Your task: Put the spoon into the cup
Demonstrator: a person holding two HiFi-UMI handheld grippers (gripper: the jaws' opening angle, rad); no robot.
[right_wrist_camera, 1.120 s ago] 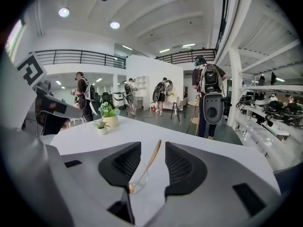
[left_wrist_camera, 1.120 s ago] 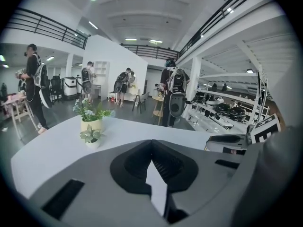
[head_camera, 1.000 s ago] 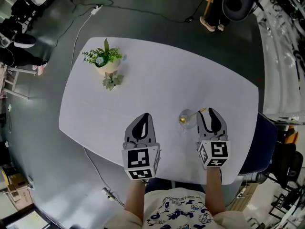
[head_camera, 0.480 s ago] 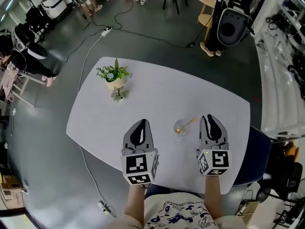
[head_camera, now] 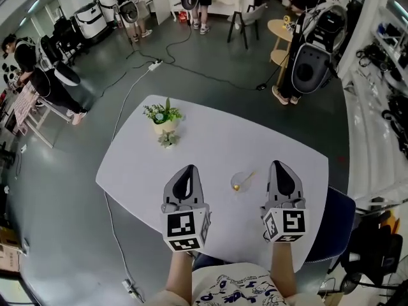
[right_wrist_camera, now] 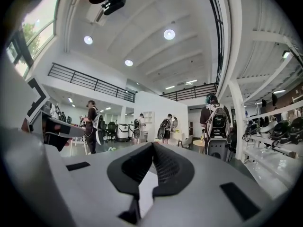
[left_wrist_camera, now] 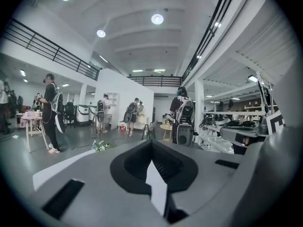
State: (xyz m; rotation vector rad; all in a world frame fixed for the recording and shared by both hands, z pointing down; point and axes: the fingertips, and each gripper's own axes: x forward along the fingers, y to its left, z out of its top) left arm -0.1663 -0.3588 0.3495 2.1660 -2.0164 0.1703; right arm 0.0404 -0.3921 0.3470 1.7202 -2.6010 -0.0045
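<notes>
A clear glass cup stands on the white table with a gold spoon leaning inside it, the handle pointing up to the right. My left gripper is held above the table to the left of the cup, its jaws shut with nothing between them. My right gripper is held to the right of the cup, apart from it, jaws shut and empty. Both gripper views look level across the room over the shut jaws, the left gripper and the right gripper; neither shows the cup.
A small potted plant stands at the table's far left. A blue chair is at the table's right edge. Cables, chairs, a round side table and several people stand on the floor beyond.
Both grippers have risen above the table and tilted up toward level. The right gripper's jaws have shut, empty, away from the spoon, which stays in the cup. The head view now takes in more room.
</notes>
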